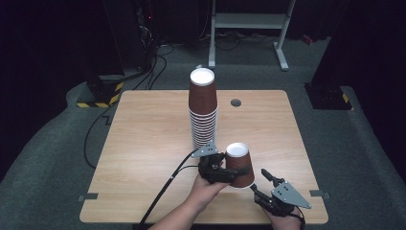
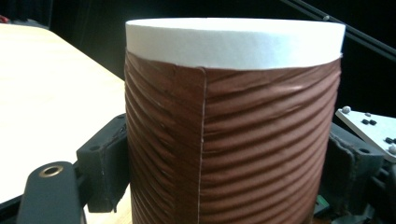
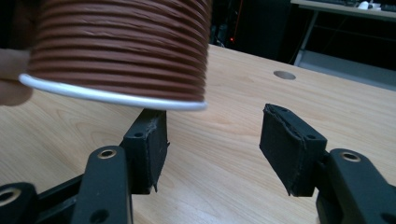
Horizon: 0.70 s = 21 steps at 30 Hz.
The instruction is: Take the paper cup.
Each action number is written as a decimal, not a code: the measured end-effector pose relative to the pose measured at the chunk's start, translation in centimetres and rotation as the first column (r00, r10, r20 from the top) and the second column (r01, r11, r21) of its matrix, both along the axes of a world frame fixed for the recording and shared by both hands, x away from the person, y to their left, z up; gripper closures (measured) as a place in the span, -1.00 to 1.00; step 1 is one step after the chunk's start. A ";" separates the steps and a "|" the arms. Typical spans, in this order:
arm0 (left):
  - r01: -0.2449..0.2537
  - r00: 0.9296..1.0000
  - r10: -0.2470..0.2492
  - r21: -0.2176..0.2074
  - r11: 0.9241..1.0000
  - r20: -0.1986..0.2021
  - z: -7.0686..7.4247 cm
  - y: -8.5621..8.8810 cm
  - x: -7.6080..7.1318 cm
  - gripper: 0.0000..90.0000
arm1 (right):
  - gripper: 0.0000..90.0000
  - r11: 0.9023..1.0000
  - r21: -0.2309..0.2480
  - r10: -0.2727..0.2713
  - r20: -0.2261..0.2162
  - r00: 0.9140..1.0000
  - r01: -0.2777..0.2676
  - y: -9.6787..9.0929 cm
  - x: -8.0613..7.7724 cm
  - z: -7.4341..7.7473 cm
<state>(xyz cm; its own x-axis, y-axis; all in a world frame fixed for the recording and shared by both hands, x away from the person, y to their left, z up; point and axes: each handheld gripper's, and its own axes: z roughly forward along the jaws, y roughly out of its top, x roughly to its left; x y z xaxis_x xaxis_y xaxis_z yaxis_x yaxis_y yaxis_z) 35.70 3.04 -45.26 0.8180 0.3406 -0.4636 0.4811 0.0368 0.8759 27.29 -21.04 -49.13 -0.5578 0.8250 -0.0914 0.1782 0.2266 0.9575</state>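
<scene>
We see a ribbed brown paper cup [image 2: 233,140] with a smooth white rim, matt black plastic claw pads [image 3: 292,147], and a pale wood-grain tabletop [image 1: 153,129].

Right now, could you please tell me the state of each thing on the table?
Single cup: upside down, lifted, gripped at its sides.
Cup stack: upside down, nested, standing upright.
Left tongs: shut on the single cup.
Right tongs: open, nothing between the pads.

Your high view looks down over table [image 1: 143,143] from above; your two gripper views sit close, near tabletop, both sharing brown cup [image 2: 233,140].
</scene>
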 end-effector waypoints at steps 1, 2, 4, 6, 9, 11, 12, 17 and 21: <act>0.005 1.000 -0.005 -0.006 1.000 -0.007 0.0 -0.1 0.0 -0.61 | -0.05 1.000 0.002 0.000 0.004 1.000 0.000 0.0 0.0 0.0; 0.007 1.000 -0.007 -0.009 1.000 -0.012 0.0 -0.1 0.0 -0.61 | -0.05 1.000 0.003 -0.001 0.014 1.000 0.001 0.1 -0.1 0.0; 0.015 1.000 -0.015 -0.019 1.000 -0.018 0.0 -0.2 0.1 -0.61 | 0.02 1.000 0.000 -0.006 0.030 1.000 0.006 0.2 -0.2 0.1; 0.018 1.000 -0.019 -0.024 1.000 -0.023 0.0 -0.4 0.1 -0.61 | 0.09 1.000 0.001 -0.002 0.049 0.999 0.002 0.2 -0.4 0.1; 0.026 0.999 -0.028 -0.039 0.999 -0.033 0.1 -0.6 0.0 -0.61 | 0.17 1.000 0.001 -0.001 0.075 0.997 0.001 0.4 -0.6 0.3; 0.032 0.999 -0.034 -0.044 0.998 -0.033 0.1 -0.7 0.0 -0.61 | 0.22 1.000 -0.005 -0.001 0.090 0.996 0.001 0.4 -0.6 0.2; 0.032 0.999 -0.034 -0.046 0.998 -0.033 0.1 -0.8 -0.1 -0.61 | 0.26 1.000 -0.008 0.004 0.096 0.995 -0.003 0.4 -0.6 0.2; 0.038 0.998 -0.041 -0.064 0.997 -0.043 0.3 -0.8 -0.1 -0.60 | 0.41 1.000 -0.007 0.003 0.121 0.993 -0.002 0.4 -0.8 0.2; 0.040 0.998 -0.044 -0.073 0.997 -0.051 0.3 -0.8 0.0 -0.61 | 0.50 1.000 0.005 0.003 0.130 0.991 -0.004 0.3 -0.9 0.2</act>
<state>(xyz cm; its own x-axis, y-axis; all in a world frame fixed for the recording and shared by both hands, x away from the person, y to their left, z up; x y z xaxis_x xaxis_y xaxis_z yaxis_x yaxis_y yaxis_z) 35.70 2.21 -44.99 0.8047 0.2704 -0.5286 0.5291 0.0774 0.8450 26.44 -20.74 -48.90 -0.5441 0.8237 -0.1595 0.0509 0.2222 0.9737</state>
